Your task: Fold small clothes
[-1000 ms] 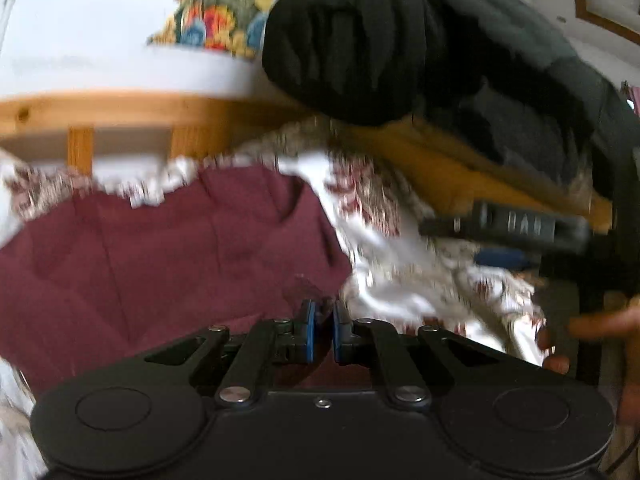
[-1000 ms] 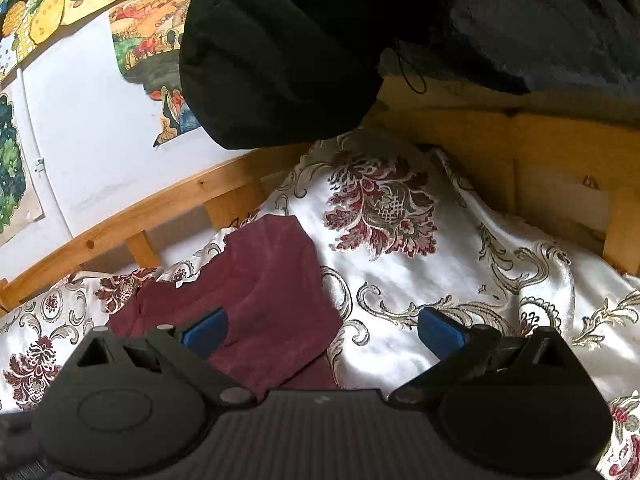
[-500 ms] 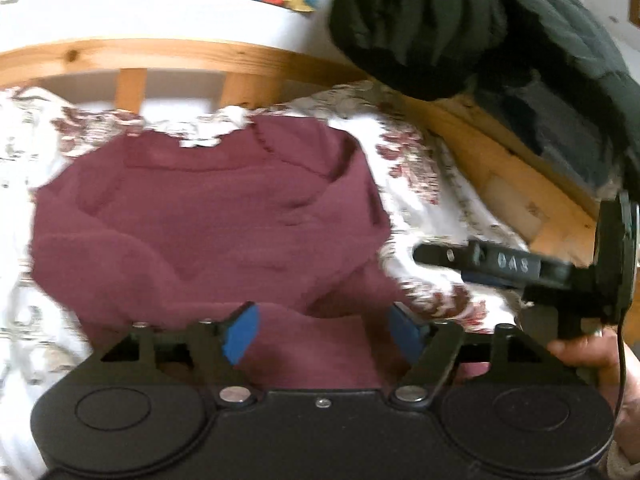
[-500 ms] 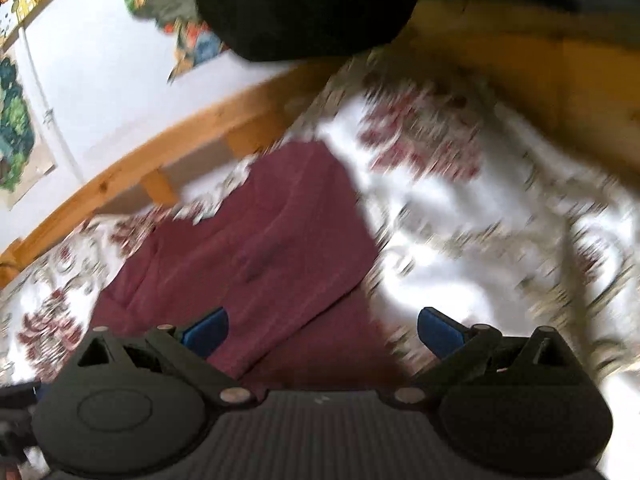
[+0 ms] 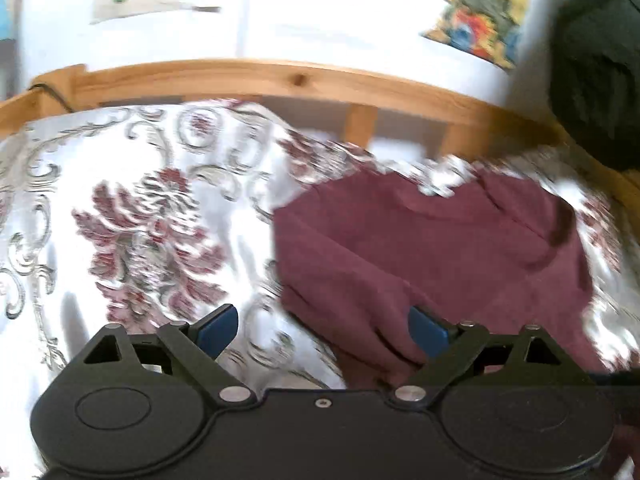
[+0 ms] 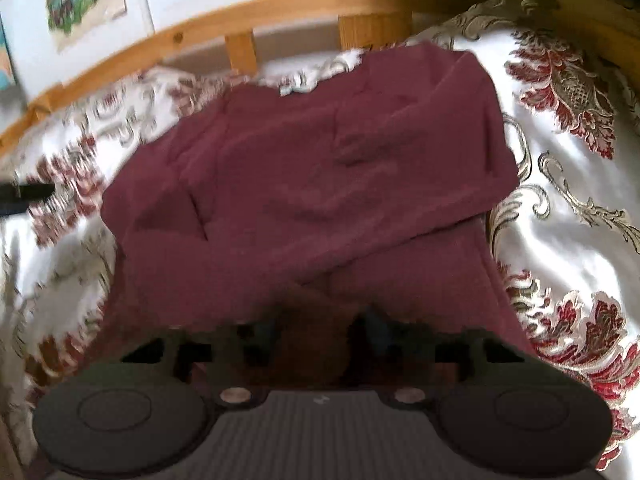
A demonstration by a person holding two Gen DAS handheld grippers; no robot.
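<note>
Two grippers in play, and they're doing opposite things right now. The left gripper [image 5: 322, 330] has just been opening and its jaws stand wide apart, nothing pinched between them; one blue pad sits over the bedspread [image 5: 132, 216], the other just over the near edge of the maroon sweater [image 5: 432, 248]. The right gripper [image 6: 320, 330] has just been closing, and its jaws look narrow with the sweater's near hem bunched in the gap. It's smeared with motion blur though, so I honestly can't tell if the pads are actually biting the cloth yet or just straddling it.

The sweater lies flat-ish in the middle of the bed, neckline toward the wooden bed rail [image 6: 280, 4], with what looks like a sleeve folded across the body.

What could go wrong, my guess: the right side may grab only the top layer, or too thick a wad, so lifting it would drag the folded sleeve out and undo the tidy part. The satin cover looks slippery too, so the whole garment could slide instead of folding. With the left one off the cloth, nothing is anchoring it.

Count: one sweater, one bedspread, two grippers, one rail, one dark coat [image 5: 596, 80] hanging at the corner.
</note>
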